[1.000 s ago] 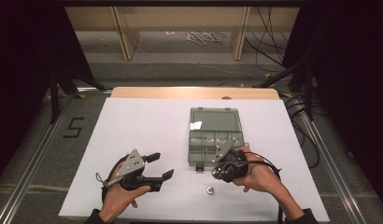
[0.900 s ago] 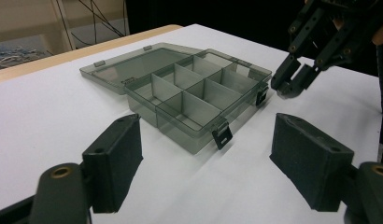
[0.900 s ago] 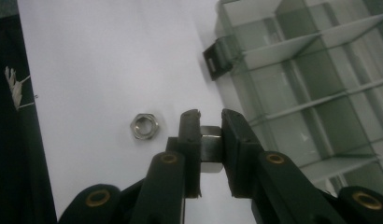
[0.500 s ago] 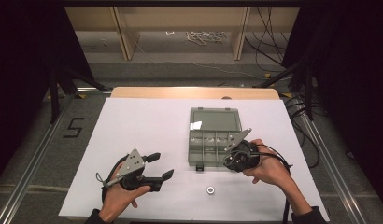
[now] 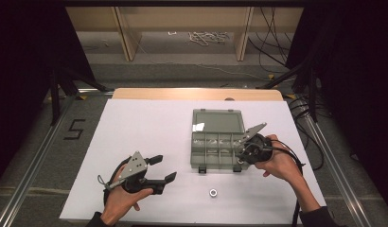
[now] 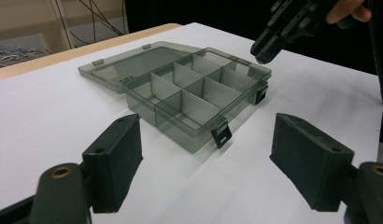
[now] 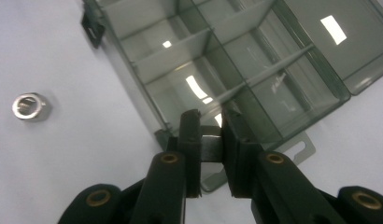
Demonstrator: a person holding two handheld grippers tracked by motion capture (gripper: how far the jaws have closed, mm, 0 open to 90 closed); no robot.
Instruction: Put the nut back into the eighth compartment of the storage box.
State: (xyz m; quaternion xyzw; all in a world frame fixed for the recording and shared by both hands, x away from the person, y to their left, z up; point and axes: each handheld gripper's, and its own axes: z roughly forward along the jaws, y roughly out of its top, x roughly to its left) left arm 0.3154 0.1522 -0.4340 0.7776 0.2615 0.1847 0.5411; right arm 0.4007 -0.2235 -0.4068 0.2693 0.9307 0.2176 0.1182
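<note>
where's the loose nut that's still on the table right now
In the high view the nut lies on the white table near its front edge, just in front of the open compartment box, between the two grippers.

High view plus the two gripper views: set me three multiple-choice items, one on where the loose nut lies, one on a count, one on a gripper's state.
1. Where does the loose nut lie relative to the box?
A. in one of its compartments
B. on the white table in front of it
C. on its open lid

2. How many black latches hang on the box's front wall?
A. one
B. two
C. four

3. How is the right gripper?
A. wide open
B. shut on nothing
C. shut on a small metal piece

Answers: B, the nut sits on bare table short of the front wall. B, the left gripper view shows both latches. C, the right gripper view shows the piece pinched between the jaws.
</note>
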